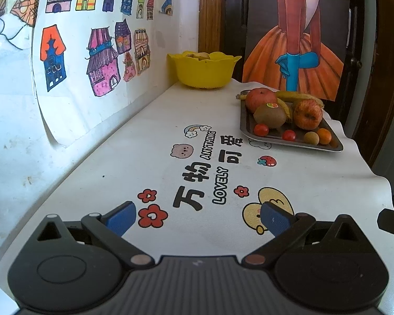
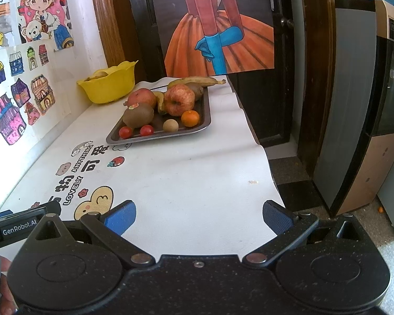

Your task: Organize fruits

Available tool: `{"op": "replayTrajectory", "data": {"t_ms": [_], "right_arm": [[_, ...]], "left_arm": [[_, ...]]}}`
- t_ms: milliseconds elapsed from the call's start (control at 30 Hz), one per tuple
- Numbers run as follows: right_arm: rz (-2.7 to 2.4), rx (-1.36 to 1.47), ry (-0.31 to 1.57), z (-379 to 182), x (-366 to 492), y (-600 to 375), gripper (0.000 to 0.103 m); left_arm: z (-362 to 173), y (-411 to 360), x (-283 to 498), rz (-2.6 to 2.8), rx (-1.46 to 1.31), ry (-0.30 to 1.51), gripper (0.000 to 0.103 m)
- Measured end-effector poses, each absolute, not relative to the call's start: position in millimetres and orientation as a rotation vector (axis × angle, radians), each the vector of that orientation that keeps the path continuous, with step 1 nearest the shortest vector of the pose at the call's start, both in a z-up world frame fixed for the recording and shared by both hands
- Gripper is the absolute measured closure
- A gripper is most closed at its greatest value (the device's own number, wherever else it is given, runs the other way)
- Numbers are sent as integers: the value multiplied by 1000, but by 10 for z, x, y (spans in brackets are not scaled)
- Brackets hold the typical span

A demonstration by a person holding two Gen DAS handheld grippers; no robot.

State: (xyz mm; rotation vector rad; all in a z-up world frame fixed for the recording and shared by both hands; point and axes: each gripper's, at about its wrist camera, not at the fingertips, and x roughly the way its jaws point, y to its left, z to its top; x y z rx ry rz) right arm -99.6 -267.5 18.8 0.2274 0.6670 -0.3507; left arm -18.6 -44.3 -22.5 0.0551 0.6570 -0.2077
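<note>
Both hand-held grippers — the left gripper [image 1: 198, 218] and the right gripper [image 2: 198, 216] — hover with jaws spread wide and empty, well short of the dark metal tray [image 2: 194, 131]. Heaped on it are red apples [image 2: 179, 99], a brown kiwi [image 2: 138, 115] and cherry tomatoes [image 2: 125, 132]; the scalloped yellow plastic bowl [image 2: 110, 85] just beside it looks the likely destination.

Surface [image 2: 186, 183] — a narrow top set against the wall, covered by a white printed cloth [image 2: 170, 162] with cartoon motifs and lettering; the cloth's right edge hangs wavy over the side. Directly on it: a dark metal tray [image 2: 157, 135] toward the far end, and a yellow bowl [image 2: 110, 85] in the far corner — near the tray, apart.
</note>
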Motion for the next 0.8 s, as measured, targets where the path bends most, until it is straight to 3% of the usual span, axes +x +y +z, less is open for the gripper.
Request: {"op": "replayTrajectory", "data": {"t_ms": [800], "right_arm": [[-352,229,662,173,-998,-2653,1]], "left_arm": [[-174,-444,-209,-237,55,667,1]]}}
